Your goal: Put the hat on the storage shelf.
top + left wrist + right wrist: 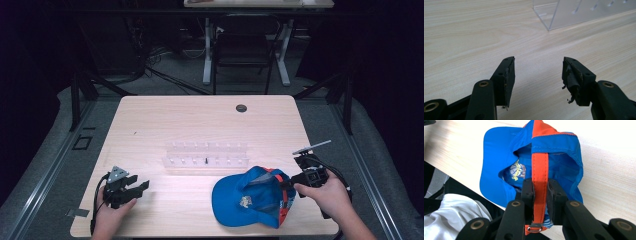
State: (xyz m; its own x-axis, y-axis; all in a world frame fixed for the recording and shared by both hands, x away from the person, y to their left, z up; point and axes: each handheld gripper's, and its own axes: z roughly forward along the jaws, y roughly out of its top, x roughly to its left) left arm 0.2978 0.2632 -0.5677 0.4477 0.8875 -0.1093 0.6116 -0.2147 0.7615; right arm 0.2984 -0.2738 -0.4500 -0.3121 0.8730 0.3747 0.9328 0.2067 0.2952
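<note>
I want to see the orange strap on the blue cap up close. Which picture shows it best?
The right gripper view: the orange strap runs up the middle, pinched between the right tool's black jaws. The high view shows the strap as a thin stripe on the cap. The left gripper view faces bare table.

Bright overhead light falls on the worktop (200, 120) and leaves the room around it nearly black, the high view is soft, and glare whitens the worktop's far edge in the right gripper view.
</note>
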